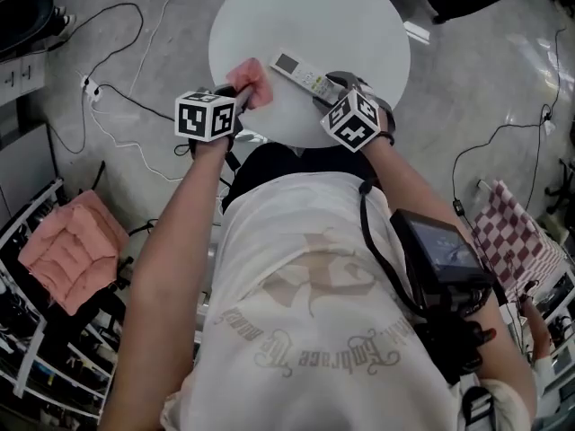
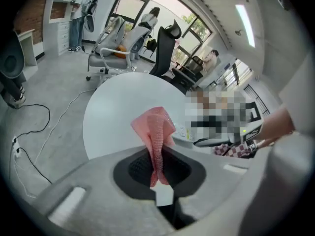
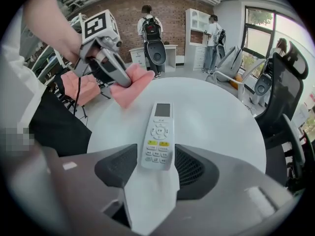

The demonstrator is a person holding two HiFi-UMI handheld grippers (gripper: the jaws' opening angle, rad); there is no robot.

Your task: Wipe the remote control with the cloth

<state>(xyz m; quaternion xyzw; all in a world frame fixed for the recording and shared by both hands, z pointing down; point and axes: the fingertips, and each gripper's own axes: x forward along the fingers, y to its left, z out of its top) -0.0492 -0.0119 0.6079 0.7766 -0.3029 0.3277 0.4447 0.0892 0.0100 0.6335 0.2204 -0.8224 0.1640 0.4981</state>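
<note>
A white remote control [image 3: 158,136] lies face up on the round white table [image 1: 269,25]. Its lower end sits between the jaws of my right gripper [image 3: 156,166], which stand open with a thin gap beside the remote. In the head view the remote [image 1: 305,76] points away to the left from the right gripper [image 1: 337,88]. My left gripper [image 2: 158,168] is shut on a pink cloth [image 2: 156,132], which sticks up from the jaws. It holds the cloth [image 1: 252,81] over the table's near left part, just left of the remote's far end.
Pink cloths [image 1: 72,245] lie on a rack at the lower left, and a checkered cloth [image 1: 517,236] at the right. Cables [image 1: 117,106] run over the floor. Office chairs [image 2: 165,48] stand beyond the table, with people behind them.
</note>
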